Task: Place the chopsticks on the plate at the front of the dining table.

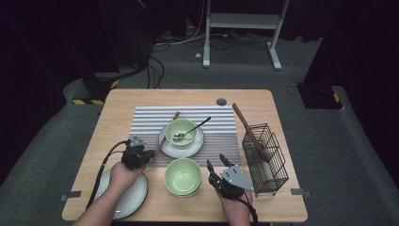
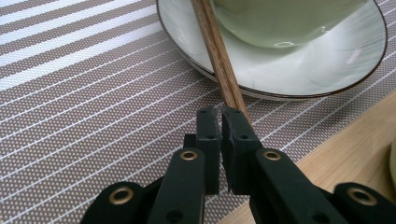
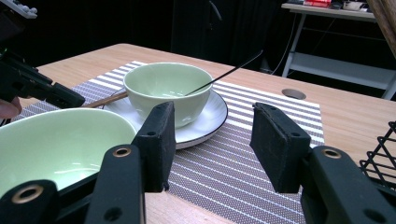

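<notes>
A pair of wooden chopsticks (image 1: pixel 167 134) (image 2: pixel 215 46) leans on the rim of a white plate (image 1: pixel 188 149) (image 2: pixel 327 65) that carries a green bowl (image 1: pixel 181 131) (image 3: pixel 166 88) with a dark spoon (image 1: pixel 195 127) in it. My left gripper (image 1: pixel 149 155) (image 2: pixel 219 114) is shut at the chopsticks' near end, which runs under its right jaw; whether they are pinched I cannot tell. My right gripper (image 1: pixel 215 160) (image 3: pixel 210 116) stands open over the mat's front edge with nothing between its jaws, just right of a second green bowl (image 1: pixel 182 175) (image 3: pixel 56 144).
A striped placemat (image 1: pixel 150 117) (image 2: pixel 93 116) covers the table's middle. At the right stands a black wire basket (image 1: pixel 266 157) (image 3: pixel 383 154) with a wooden stick (image 1: pixel 247 129) leaning in it. Another plate (image 1: pixel 134 195) lies front left under the left hand.
</notes>
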Action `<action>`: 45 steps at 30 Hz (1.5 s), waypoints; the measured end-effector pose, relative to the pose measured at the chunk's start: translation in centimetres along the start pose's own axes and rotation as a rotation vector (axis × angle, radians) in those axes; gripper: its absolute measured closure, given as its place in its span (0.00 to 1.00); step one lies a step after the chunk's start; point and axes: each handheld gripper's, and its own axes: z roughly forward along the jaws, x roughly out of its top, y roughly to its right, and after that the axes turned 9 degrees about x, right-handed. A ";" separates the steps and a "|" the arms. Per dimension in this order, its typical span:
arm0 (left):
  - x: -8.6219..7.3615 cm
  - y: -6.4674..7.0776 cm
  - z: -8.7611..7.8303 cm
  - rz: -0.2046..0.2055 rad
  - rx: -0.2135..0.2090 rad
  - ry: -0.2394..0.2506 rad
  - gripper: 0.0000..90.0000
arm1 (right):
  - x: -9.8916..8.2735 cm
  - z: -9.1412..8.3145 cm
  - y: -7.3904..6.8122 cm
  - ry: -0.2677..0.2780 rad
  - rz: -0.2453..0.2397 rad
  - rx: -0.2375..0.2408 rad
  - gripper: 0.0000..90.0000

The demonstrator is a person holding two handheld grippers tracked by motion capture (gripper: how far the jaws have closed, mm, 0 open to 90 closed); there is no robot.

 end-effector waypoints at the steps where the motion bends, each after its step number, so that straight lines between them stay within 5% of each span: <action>1: 0.0 0.1 0.0 0.001 0.000 0.001 0.95 | 0.0 0.0 0.0 -0.002 0.001 -0.001 0.55; 45: 0.3 2.3 0.4 0.043 -0.037 -0.008 0.94 | 0.0 0.1 -0.2 -0.001 -0.007 0.008 0.55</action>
